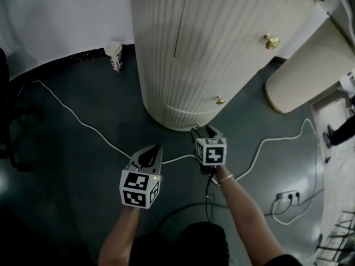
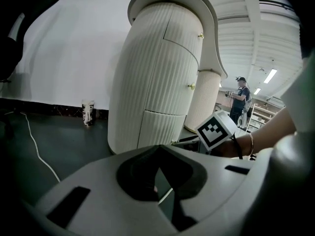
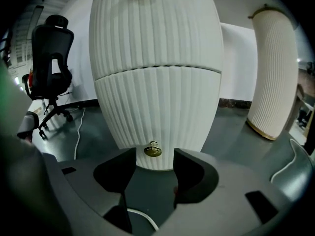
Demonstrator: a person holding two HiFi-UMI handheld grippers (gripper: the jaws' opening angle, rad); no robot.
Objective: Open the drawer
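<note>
A tall cream ribbed cabinet stands on the dark floor. Its lowest drawer carries a small brass knob, which also shows in the head view as a brass knob. My right gripper is open, low and close to the drawer front, and the knob sits just ahead of the gap between its dark pads without touching them. From the head view the right gripper points at the cabinet base. My left gripper hangs further back and to the left, shut on nothing; its jaws meet in the left gripper view.
A white cable runs across the floor under both grippers to a power strip. A paper cup stands left of the cabinet. A second ribbed column is at the right. An office chair stands at the left; a person is far off.
</note>
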